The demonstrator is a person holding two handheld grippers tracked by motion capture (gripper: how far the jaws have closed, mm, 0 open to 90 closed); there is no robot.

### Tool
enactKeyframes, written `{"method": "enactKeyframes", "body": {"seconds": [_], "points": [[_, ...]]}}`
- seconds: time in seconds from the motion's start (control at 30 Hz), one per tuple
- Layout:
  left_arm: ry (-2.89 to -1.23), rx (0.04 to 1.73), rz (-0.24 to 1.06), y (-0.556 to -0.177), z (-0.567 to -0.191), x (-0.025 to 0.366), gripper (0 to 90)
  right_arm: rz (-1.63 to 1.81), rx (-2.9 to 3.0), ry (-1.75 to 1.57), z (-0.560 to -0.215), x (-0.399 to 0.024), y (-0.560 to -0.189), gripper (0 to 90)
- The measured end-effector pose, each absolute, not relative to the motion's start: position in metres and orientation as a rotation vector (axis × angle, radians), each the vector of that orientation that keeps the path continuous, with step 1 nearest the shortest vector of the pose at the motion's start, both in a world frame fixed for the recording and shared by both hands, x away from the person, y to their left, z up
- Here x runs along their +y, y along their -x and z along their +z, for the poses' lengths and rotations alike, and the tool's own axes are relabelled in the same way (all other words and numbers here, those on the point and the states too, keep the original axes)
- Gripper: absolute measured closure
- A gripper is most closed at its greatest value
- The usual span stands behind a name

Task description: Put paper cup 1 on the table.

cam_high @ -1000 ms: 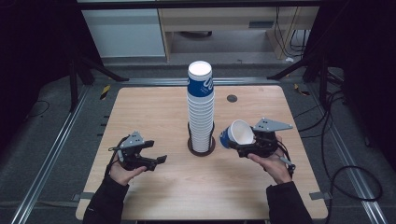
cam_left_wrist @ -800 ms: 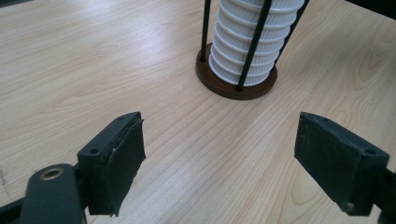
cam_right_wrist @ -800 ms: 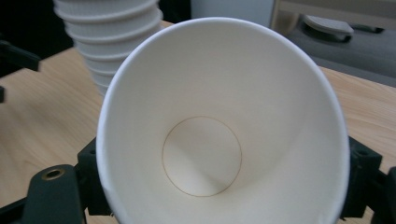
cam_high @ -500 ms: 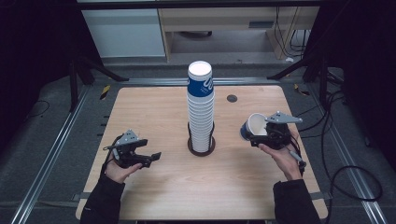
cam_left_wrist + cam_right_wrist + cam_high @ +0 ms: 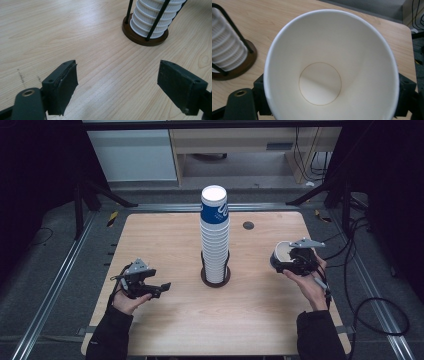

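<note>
While the right gripper [image 5: 286, 262] grasps the paper cup [image 5: 281, 256], the scene reads as follows:
Right gripper state: jaws clamped on the two sides of the paper cup, as the right gripper view shows; the cup mouth faces that camera, with the white inside and round bottom visible
Paper cup location: held above the right part of the table [image 5: 165, 240], well apart from the cup stack [image 5: 215, 237], rim turned up and toward the stack
Right hand [image 5: 307, 282]: palm up beneath the gripper, near the right table edge
Left gripper [image 5: 159, 289]: released, jaws wide apart with bare wood between them in the left gripper view
Left gripper location: over the front left part of the table, pointed toward the stack holder [image 5: 145, 37], not touching it
Cup stack: upright at table centre, the top cup blue, the lower rims white and ribbed
Stack holder: round dark base with thin black upright rods around the cups
Left hand [image 5: 127, 300]: under the left gripper
</note>
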State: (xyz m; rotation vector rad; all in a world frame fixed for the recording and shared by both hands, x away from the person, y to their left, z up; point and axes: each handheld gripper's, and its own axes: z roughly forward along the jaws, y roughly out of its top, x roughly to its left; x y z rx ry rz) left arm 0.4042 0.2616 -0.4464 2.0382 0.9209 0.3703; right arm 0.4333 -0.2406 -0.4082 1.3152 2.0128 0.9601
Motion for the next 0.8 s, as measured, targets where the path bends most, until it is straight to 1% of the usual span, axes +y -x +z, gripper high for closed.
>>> {"method": "enactKeyframes", "body": {"seconds": [0.4, 0.8], "points": [[-2.036, 0.915, 0.372, -0.404, -0.445, 0.262, 16.1, 0.862, 2.038, -1.389, -0.426, -0.252, -0.454, 17.6], [-2.036, 0.911, 0.37, -0.404, -0.445, 0.262, 16.3, 0.805, 2.089, -1.441, -0.446, -0.251, -0.472, 17.4]]}}
